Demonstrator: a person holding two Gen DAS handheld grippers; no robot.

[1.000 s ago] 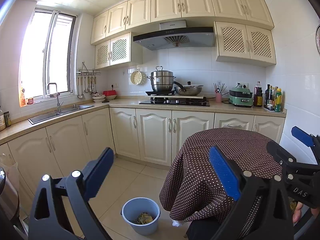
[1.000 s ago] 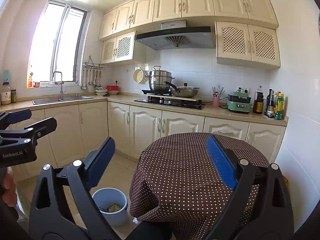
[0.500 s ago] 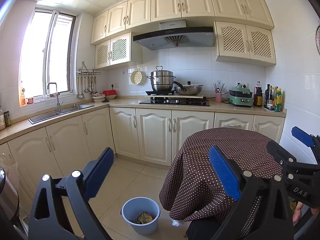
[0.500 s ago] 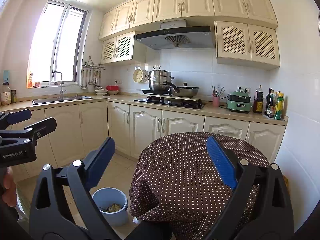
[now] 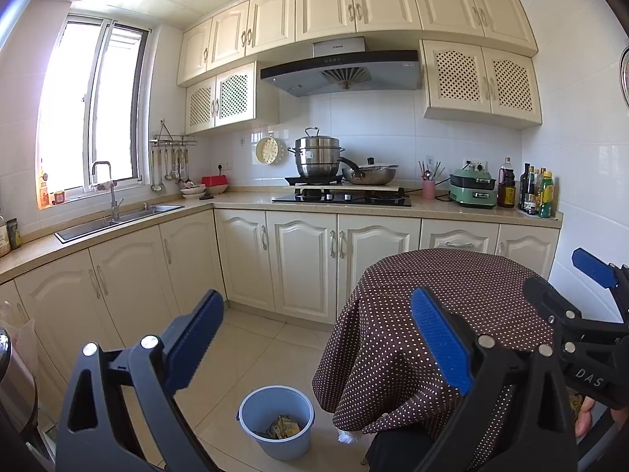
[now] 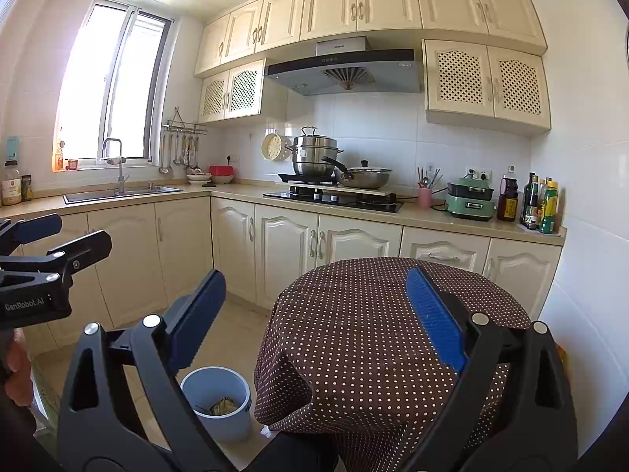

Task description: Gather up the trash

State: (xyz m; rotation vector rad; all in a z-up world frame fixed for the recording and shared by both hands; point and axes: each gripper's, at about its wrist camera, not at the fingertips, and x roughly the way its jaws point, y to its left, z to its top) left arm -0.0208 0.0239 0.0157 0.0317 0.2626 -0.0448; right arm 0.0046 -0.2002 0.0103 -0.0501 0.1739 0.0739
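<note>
— Trash point(image 5: 284, 428) first: where is it?
— Crumpled yellowish wrappers lie at the bottom of the blue-grey bucket point(image 5: 251, 409), which stands on the tiled floor point(image 5: 251, 338) just left of the round table's hanging cloth. The right wrist view shows the same wrappers point(image 6: 224, 407) inside the bucket point(image 6: 196, 387).

— And the table?
— A brown tablecloth with white dots point(image 5: 452, 295) covers it and drapes down past the edge; the top looks bare. Something small and white point(image 5: 346, 437) sits on the floor at the cloth's hem, just right of the bucket; too small to name.

— The grippers?
— The left gripper point(image 5: 314, 342) is held above the floor with its blue-padded jaws spread wide and nothing between them. The right gripper point(image 6: 314, 314) is also spread wide and empty, over the near edge of the table. Each shows in the other's view: the right one at the far right edge of the left camera, the left one at the left edge of the right camera, with part of a hand point(image 6: 17, 373) beneath it.

— Beyond that?
— Cream cabinets run along the far wall, with a steel steamer pot point(image 5: 316, 155) and a lidded wok point(image 5: 369, 173) on the hob, a sink point(image 5: 118, 218) at left under the window, and bottles point(image 5: 536, 192) at far right.
</note>
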